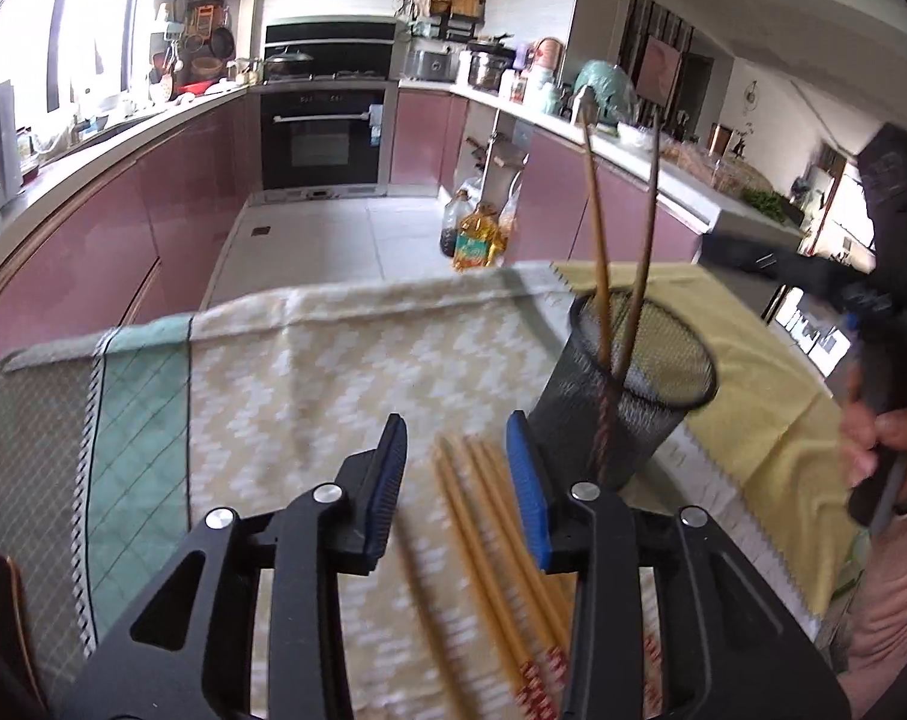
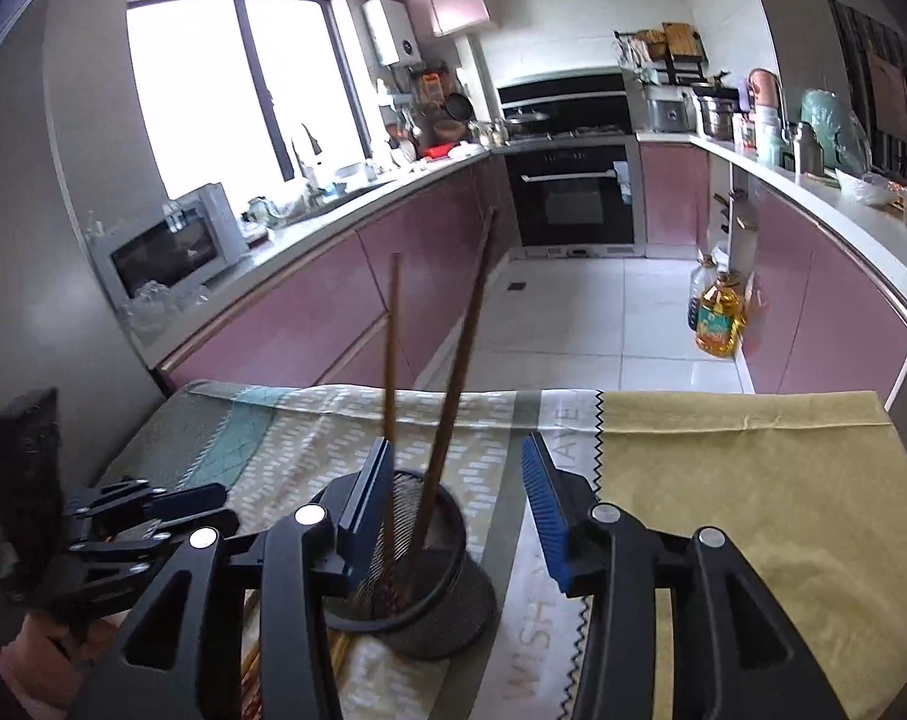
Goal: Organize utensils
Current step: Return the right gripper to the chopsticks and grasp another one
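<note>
A black mesh cup (image 1: 633, 384) stands on the cloth-covered table and holds two dark brown chopsticks (image 1: 597, 222) that lean apart. Several pale yellow chopsticks (image 1: 489, 516) lie on the cloth between the fingers of my open left gripper (image 1: 459, 450), with one darker chopstick (image 1: 429, 594) beside them. In the right wrist view my right gripper (image 2: 459, 468) is open and empty, just above the same cup (image 2: 429, 576) with its two chopsticks (image 2: 459, 360). The left gripper (image 2: 171, 510) shows at the lower left there.
The table carries a patterned beige and teal cloth (image 1: 309, 372) and a yellow cloth (image 2: 753, 510) to the right. Beyond the table edge is the kitchen floor with oil bottles (image 1: 471, 234), pink cabinets and an oven (image 2: 573, 192). The right gripper's body (image 1: 843, 276) hangs right of the cup.
</note>
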Demonstrator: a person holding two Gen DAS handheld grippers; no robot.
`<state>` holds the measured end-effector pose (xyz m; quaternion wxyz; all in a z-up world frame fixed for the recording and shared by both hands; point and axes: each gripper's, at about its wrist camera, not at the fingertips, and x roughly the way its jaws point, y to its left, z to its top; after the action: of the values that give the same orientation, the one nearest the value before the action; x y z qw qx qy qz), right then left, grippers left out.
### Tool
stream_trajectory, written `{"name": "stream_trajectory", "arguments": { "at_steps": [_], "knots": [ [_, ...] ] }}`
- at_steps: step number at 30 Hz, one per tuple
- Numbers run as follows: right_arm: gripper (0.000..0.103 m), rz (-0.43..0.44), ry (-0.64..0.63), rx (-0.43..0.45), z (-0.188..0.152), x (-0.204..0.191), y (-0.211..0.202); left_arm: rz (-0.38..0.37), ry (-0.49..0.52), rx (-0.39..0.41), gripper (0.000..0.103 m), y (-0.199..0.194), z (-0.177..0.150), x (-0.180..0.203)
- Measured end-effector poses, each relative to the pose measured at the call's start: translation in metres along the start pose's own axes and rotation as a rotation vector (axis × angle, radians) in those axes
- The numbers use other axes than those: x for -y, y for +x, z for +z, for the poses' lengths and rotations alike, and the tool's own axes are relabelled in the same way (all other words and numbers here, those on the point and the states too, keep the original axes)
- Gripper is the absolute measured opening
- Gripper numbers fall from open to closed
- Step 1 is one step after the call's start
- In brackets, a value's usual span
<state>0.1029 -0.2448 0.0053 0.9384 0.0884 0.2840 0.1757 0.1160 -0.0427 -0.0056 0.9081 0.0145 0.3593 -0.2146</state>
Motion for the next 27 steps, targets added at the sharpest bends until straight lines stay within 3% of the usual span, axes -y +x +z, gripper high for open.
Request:
{"name": "stream_trajectory", "arguments": {
  "at_steps": [3,5,8,11,18,23,27],
  "knots": [
    [0.043,0.069,-0.046,-0.012,-0.021,-0.016,-0.019,0.025,0.005,-0.057,0.038,0.002,-0.023,-0.008],
    [0.043,0.111,-0.063,-0.065,-0.040,-0.027,-0.019,0.039,0.014,-0.094,0.038,0.005,-0.036,-0.010],
    [0.040,0.127,-0.073,-0.159,-0.065,-0.043,-0.001,0.055,0.025,-0.142,0.038,0.009,-0.056,-0.011],
    [0.031,0.139,-0.045,-0.258,-0.087,-0.047,0.026,0.059,0.031,-0.163,0.038,0.008,-0.065,-0.009],
    [0.024,0.113,-0.027,-0.347,-0.107,-0.054,0.063,0.063,0.044,-0.188,0.037,0.012,-0.076,-0.004],
    [0.023,0.071,-0.062,-0.347,-0.111,-0.066,0.066,0.070,0.054,-0.192,0.036,0.013,-0.078,-0.002],
    [0.022,0.016,-0.118,-0.341,-0.111,-0.081,0.073,0.080,0.057,-0.194,0.030,0.013,-0.077,-0.001]
  ]
}}
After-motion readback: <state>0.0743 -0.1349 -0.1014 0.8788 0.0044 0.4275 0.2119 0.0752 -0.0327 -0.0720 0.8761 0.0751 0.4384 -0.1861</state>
